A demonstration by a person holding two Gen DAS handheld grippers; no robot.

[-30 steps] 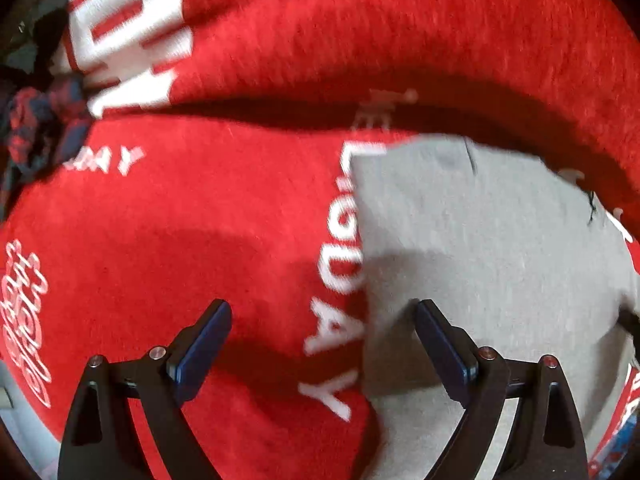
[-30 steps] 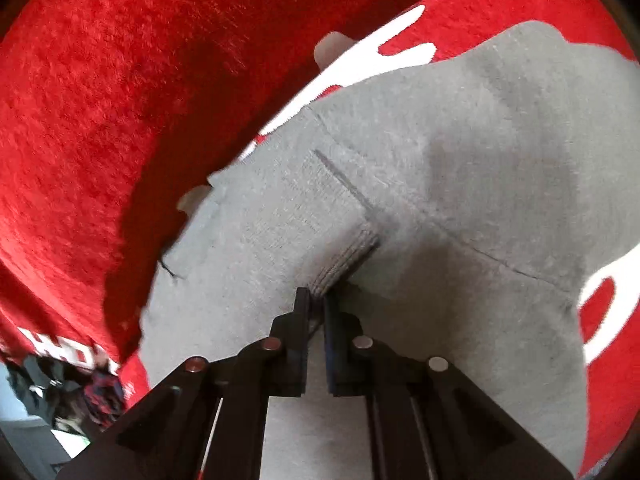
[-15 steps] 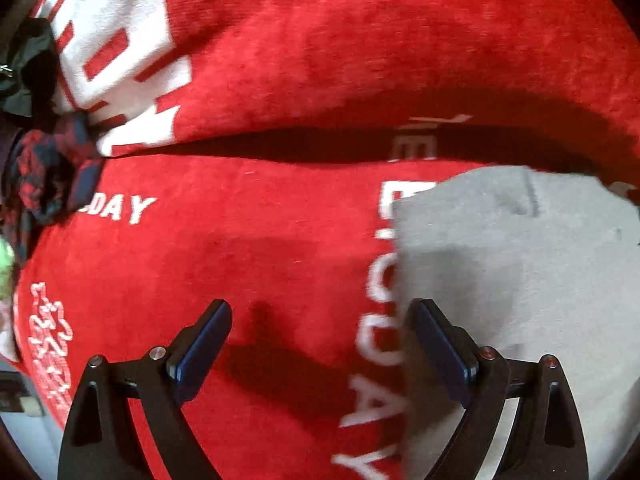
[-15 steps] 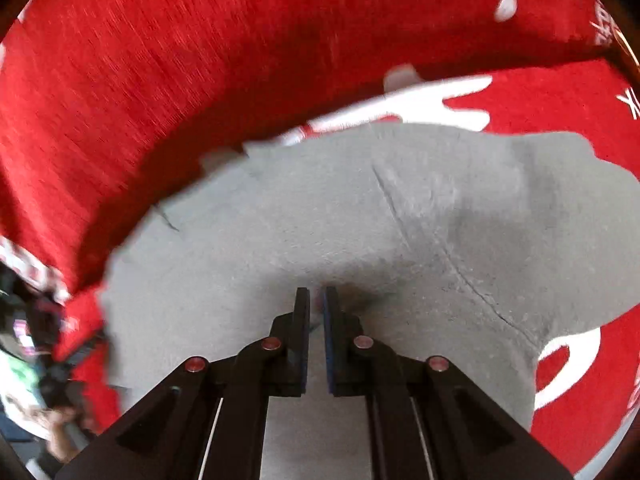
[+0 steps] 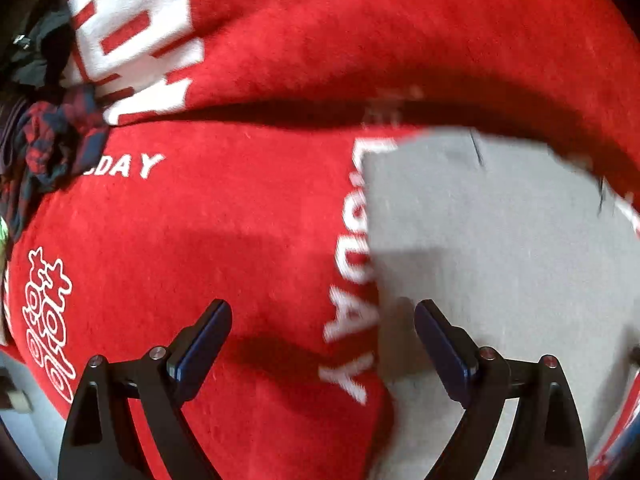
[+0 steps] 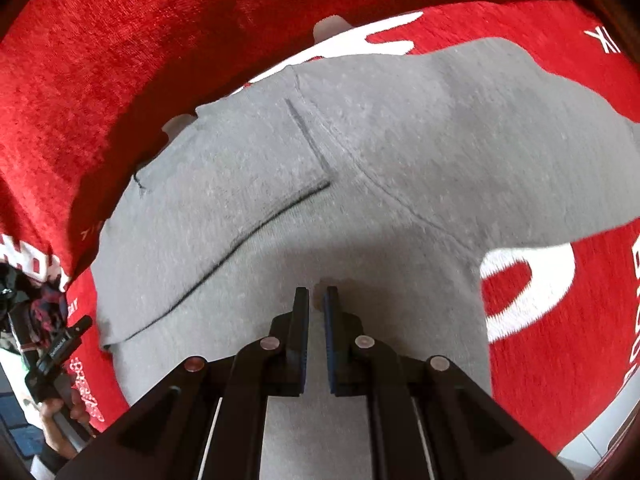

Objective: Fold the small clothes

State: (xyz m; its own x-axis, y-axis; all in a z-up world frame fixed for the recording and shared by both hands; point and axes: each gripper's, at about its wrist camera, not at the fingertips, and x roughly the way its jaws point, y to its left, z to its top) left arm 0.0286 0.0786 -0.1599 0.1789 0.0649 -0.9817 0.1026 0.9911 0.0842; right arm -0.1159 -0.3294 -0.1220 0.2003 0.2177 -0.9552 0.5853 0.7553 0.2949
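A small grey garment lies spread on a red blanket with white lettering, a folded-over flap edge showing as a dark line across it. My right gripper points down just over the garment's near part. Its jaws are opening and stand a narrow gap apart, and I see no cloth pinched between the pads. In the left wrist view the grey garment fills the right side. My left gripper is wide open over the garment's left edge and the red blanket, holding nothing.
A heap of other clothes, plaid red-and-navy and dark, sits at the blanket's far left. A raised fold of blanket runs behind the garment. A hand on the left gripper's handle shows at the lower left of the right wrist view.
The right jaws, shut on a grey cuff fold a second ago, have parted slightly, and the cloth now lies flat. The left gripper drifted off the garment and came back to its edge.
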